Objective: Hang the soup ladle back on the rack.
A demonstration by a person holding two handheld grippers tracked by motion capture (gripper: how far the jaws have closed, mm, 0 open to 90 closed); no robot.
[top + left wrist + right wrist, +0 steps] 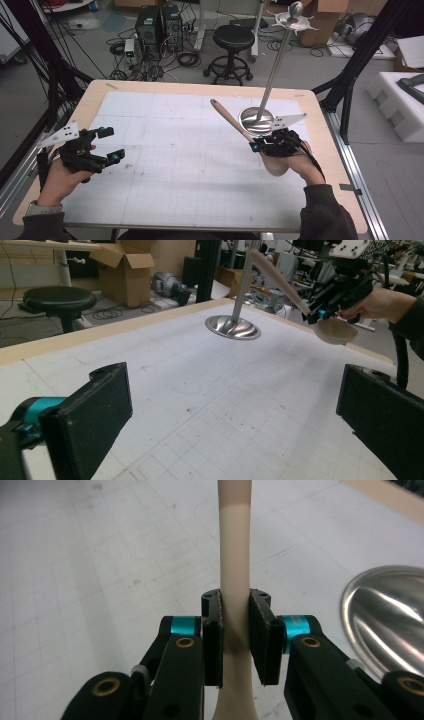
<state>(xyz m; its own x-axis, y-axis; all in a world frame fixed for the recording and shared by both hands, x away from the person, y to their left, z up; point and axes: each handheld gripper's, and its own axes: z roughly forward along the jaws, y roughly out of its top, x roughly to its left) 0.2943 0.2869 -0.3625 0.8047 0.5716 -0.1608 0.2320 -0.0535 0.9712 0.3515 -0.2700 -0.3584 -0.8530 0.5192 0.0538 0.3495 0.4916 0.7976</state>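
Wooden spoon (231,121) is pinched by the right hand-held gripper (256,145) near the bowl end; in the right gripper view the pads (212,640) are pressed on both sides of the neck (235,605), so the grip looks centred. Bowl of the spoon (276,164) hangs below the hand, handle sticks up and away toward the middle of the tabletop (165,150), clear of the surface.

Next to it sits a metal stand (276,75) w/ a round shiny base (256,120) and hooks at the top (294,19). Prob the spoon is meant to be hung there, tbh.

Tips for this bit:
- grip should be kept firm, since the long handle gives leverage and the spoon could be twisted between the pads
- the lift should be done slow, handle kept away from the pole so nothing gets knocked
- the handle end has to be brought up to hook height, so the wrist will need to be rotated

Left hand-held gripper (114,145) is spread wide, nothing between the pads (95,420), parked near the left edge. Could be used to steady the base if the stand wobbles.
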